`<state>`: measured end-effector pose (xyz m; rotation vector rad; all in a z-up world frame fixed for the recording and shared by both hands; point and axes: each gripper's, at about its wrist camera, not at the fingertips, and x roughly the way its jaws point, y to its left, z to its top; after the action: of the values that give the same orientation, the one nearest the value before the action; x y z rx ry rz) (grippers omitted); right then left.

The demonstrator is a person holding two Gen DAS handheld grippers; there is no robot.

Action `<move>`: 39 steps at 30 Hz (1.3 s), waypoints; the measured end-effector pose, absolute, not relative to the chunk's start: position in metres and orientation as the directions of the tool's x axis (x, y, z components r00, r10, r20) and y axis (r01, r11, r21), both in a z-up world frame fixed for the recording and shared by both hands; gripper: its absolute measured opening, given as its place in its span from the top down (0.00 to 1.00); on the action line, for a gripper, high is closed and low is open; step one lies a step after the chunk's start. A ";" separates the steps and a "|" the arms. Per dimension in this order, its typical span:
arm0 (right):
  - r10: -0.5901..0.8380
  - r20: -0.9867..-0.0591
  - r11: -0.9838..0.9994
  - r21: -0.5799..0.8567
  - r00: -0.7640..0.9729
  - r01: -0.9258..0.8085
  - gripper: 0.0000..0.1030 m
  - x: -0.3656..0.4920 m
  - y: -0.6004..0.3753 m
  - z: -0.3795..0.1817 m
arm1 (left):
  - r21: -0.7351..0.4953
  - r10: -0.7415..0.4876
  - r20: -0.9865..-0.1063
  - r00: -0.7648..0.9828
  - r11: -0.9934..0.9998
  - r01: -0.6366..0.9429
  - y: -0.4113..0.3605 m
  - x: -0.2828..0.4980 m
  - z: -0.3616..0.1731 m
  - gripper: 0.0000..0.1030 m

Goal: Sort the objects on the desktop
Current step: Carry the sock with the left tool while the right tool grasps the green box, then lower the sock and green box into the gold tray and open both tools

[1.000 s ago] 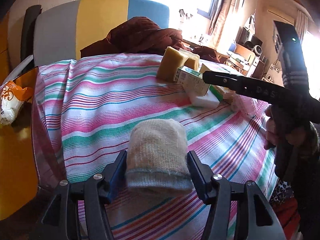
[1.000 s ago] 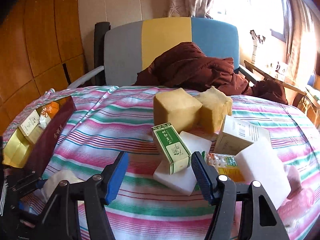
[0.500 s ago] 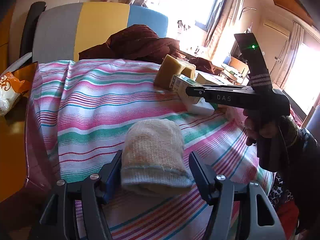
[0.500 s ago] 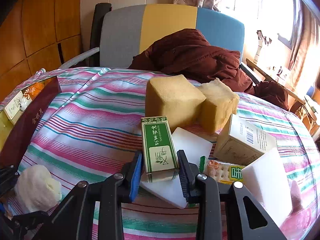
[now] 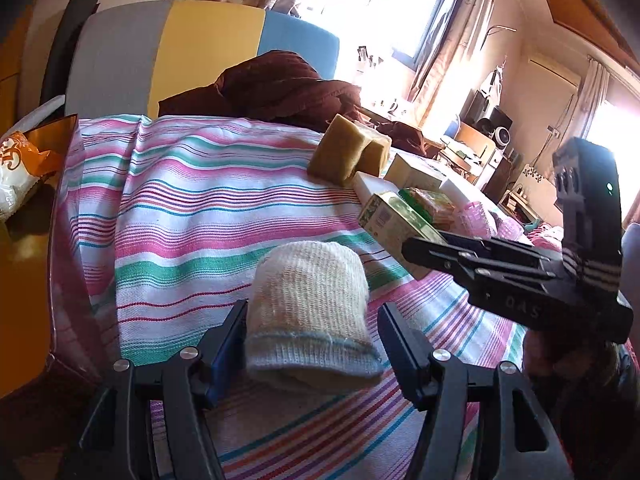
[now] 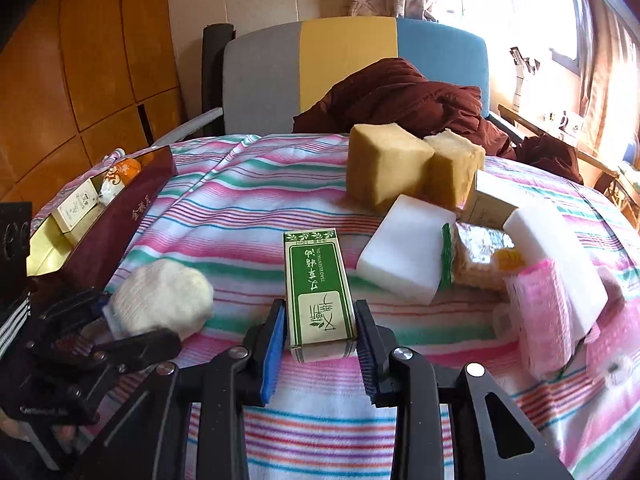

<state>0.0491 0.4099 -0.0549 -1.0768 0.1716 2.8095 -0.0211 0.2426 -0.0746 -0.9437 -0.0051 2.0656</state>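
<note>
A rolled cream knitted cloth (image 5: 308,304) hangs just above the striped tablecloth (image 5: 192,216), and my left gripper (image 5: 312,336) is shut on its near end. In the right wrist view the same roll (image 6: 160,304) sits at the left in the left gripper (image 6: 136,320). A green and white carton (image 6: 318,284) printed "essential oil" lies lengthwise between the right fingers. My right gripper (image 6: 320,332) is shut on it. From the left wrist view that carton (image 5: 390,220) sticks out ahead of the right gripper (image 5: 424,246), to the right of the roll.
Two yellow sponges (image 6: 384,168), two white foam blocks (image 6: 404,248), a white carton (image 6: 492,200), a snack packet (image 6: 476,256) and a pink mesh item (image 6: 540,312) crowd the right side. A maroon gift box (image 6: 108,224) with small packs stands left. A chair (image 6: 348,68) with dark red fabric is behind.
My right gripper went from open to shut on the green carton, then carried it off the white block toward the near side. The left gripper kept the roll and shifted slightly.
</note>
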 end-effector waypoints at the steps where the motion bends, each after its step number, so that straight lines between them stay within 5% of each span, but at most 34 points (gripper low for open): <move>1: 0.081 -0.673 -0.985 0.059 -0.735 -0.163 0.68 0.053 0.408 -0.057 | -0.324 0.695 -0.623 -0.360 -0.647 -0.690 0.243 -0.022 -0.074 0.36; 15: 0.082 -0.660 -0.973 0.108 -0.747 -0.203 0.68 0.077 0.405 -0.061 | -0.219 0.613 -0.681 -0.401 -0.693 -0.687 0.245 -0.003 -0.065 0.47; 23: 0.050 -0.615 -0.977 0.132 -0.787 -0.165 0.68 0.073 0.389 -0.033 | -0.223 0.649 -0.626 -0.431 -0.679 -0.700 0.215 0.019 -0.026 0.47; 39: -0.200 -0.615 -0.979 0.108 -0.763 0.170 0.68 -0.030 0.240 0.009 | -0.232 0.447 -0.613 -0.651 -0.890 -0.393 0.059 -0.046 0.007 0.47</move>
<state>-0.0302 0.2395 0.0091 -1.1079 0.0764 3.1492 -0.0464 0.0591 0.0075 -0.9549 -0.1070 2.4957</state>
